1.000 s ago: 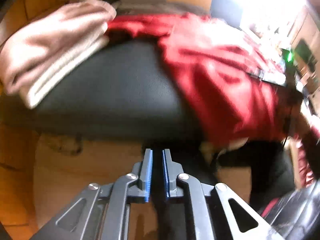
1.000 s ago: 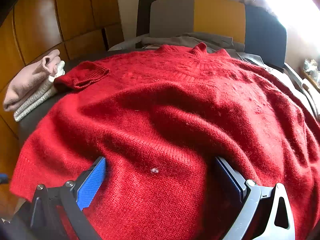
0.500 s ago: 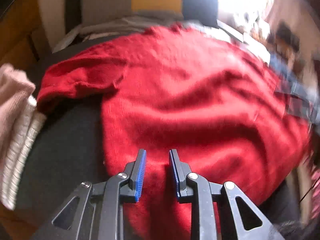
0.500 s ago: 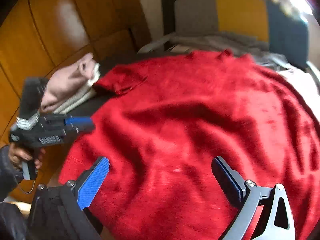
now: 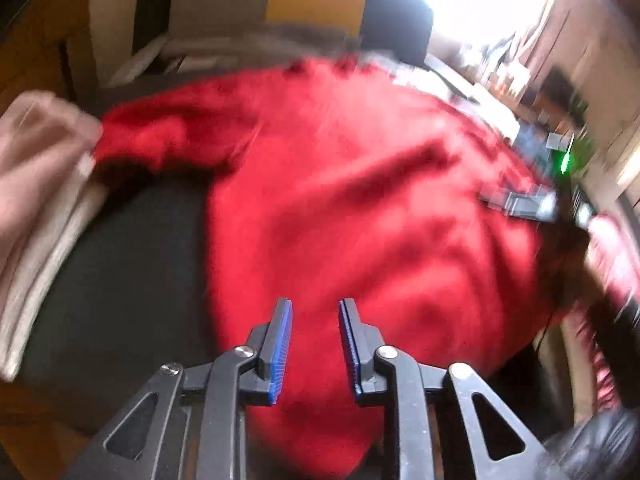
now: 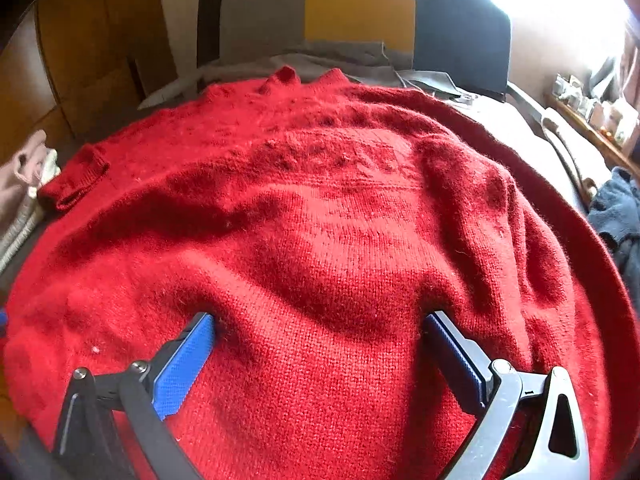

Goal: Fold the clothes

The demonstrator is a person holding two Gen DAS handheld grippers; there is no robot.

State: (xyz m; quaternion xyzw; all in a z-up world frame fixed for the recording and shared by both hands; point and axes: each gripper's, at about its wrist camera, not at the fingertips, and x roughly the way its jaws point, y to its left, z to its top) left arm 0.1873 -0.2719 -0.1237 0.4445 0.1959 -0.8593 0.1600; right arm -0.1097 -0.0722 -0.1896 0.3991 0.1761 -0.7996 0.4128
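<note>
A red knitted sweater (image 6: pixel 340 208) lies spread flat on a dark cushioned seat, collar at the far side, one short sleeve (image 6: pixel 76 176) folded out at the left. It also fills the blurred left wrist view (image 5: pixel 360 208). My right gripper (image 6: pixel 320 324) is wide open, its fingertips pressed down into the knit near the hem. My left gripper (image 5: pixel 314 308) is open with a narrow gap, above the sweater's lower left hem. The other gripper (image 5: pixel 528 204) shows blurred at the right of the left wrist view.
A folded pink and cream pile (image 5: pixel 36 184) lies at the seat's left end, also in the right wrist view (image 6: pixel 24 184). The dark seat (image 5: pixel 128 272) is bare left of the sweater. A grey, yellow and dark backrest (image 6: pixel 360 12) stands behind. Dark blue cloth (image 6: pixel 616 216) lies right.
My left gripper swung from below the seat edge up over the sweater's hem and opened a little wider. My right gripper lowered and pressed its open fingers into the knit.
</note>
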